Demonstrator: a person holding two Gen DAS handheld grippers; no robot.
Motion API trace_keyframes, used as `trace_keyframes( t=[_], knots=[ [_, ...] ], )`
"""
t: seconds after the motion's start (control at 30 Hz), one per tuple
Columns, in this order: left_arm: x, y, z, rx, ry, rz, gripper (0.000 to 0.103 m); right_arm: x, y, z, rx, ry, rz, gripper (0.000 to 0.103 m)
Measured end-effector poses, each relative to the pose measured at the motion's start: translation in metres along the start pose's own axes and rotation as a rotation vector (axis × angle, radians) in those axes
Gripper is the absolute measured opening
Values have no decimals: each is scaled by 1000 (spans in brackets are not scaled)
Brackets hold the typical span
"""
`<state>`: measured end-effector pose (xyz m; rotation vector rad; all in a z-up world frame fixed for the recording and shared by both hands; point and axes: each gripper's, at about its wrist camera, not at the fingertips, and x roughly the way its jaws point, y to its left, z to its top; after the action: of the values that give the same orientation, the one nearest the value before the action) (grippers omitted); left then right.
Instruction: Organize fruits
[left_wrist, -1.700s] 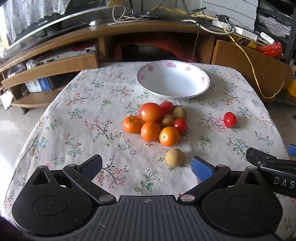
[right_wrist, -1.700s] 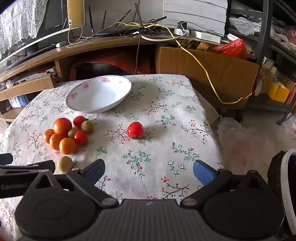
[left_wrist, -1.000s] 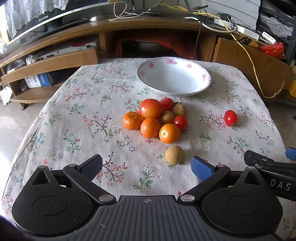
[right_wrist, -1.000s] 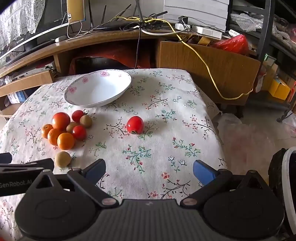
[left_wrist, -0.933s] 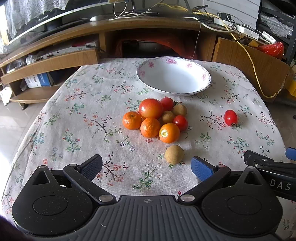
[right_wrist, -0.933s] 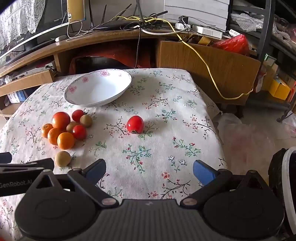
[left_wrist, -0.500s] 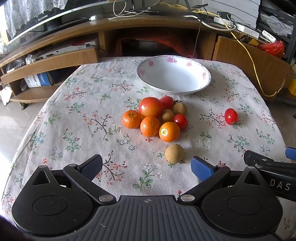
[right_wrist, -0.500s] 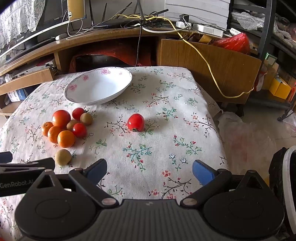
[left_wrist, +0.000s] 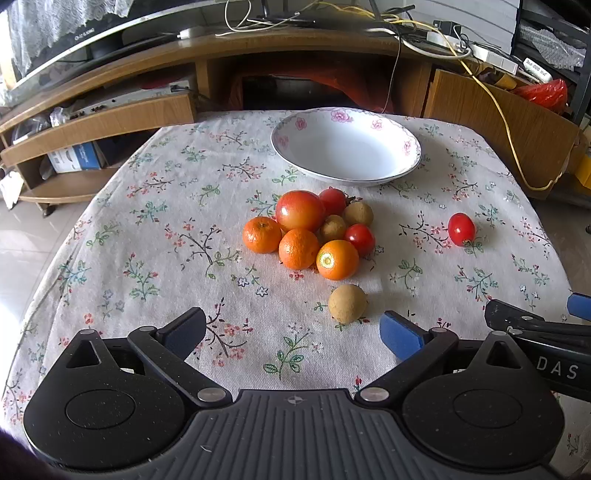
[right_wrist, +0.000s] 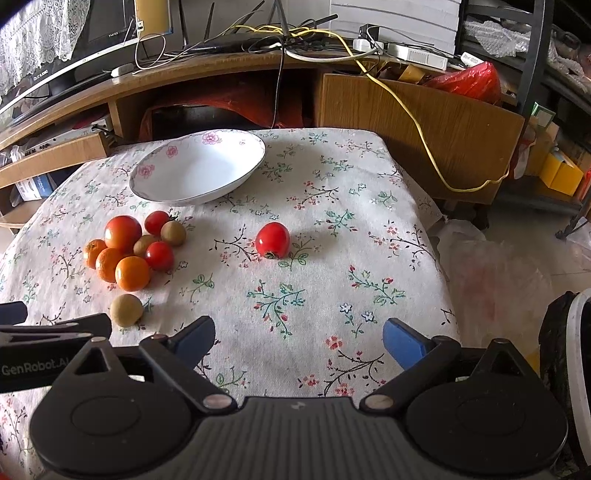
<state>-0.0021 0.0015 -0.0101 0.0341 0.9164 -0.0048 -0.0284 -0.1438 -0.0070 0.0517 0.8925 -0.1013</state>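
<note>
While spread wide and empty, left gripper (left_wrist: 291, 334) and right gripper (right_wrist: 299, 341) at worktop's (left_wrist: 166, 236) near edge; fruits (left_wrist: 306, 232) mid-worktop, bowl (left_wrist: 347, 147) seemingly empty by far edge, awaiting them.

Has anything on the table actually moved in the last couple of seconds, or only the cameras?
Only the grippers moved: both views shift slightly, and the fruit and bowl sit a little differently in frame. The left gripper and right gripper stay open and empty. The fruit cluster, the lone tomato and the brown fruit lie where they were.
</note>
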Motion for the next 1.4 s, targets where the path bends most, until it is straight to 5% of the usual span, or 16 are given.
trace_keyframes(
  t=[1.4],
  knots=[
    [20,-14,9,63,10,-45,98,16,-6,1,20,65,24,88]
  ],
)
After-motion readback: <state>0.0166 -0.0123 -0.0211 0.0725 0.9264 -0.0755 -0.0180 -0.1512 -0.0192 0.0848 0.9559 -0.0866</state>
